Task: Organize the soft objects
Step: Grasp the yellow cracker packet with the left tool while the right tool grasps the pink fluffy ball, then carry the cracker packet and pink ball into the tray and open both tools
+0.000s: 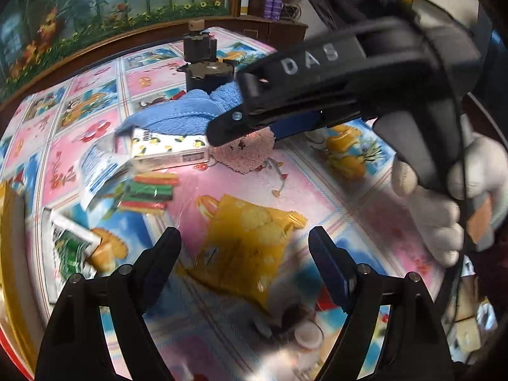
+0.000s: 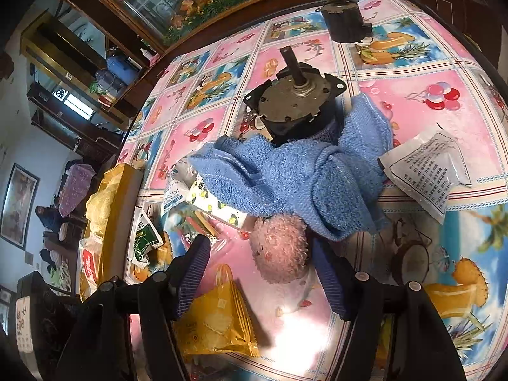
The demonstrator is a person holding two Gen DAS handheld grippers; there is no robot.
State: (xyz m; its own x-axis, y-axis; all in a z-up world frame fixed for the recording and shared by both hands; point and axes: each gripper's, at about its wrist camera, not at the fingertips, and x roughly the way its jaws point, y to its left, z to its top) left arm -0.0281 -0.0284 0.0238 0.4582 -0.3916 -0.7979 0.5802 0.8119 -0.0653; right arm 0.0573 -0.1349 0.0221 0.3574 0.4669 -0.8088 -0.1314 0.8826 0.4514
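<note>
A crumpled blue towel (image 2: 285,177) lies in the middle of the table, draped against a black motor (image 2: 295,104). Just in front of it sits a pink fluffy ball (image 2: 279,250). My right gripper (image 2: 258,249) is open, its fingers either side of that ball, the right pad closest to it. In the left wrist view the blue towel (image 1: 184,117) and pink ball (image 1: 247,155) lie farther off, with the right gripper (image 1: 227,127) reaching over them, held by a white-gloved hand (image 1: 444,206). My left gripper (image 1: 244,241) is open above a yellow snack packet (image 1: 247,244).
On the fruit-print tablecloth (image 2: 412,120) lie a lemon-print tissue pack (image 2: 219,206), a desiccant sachet (image 2: 173,193), a green sachet (image 2: 144,238), a white printed sachet (image 2: 425,171), the yellow packet (image 2: 216,317) and a second motor (image 2: 344,22). A yellow box (image 2: 117,222) stands at the left edge.
</note>
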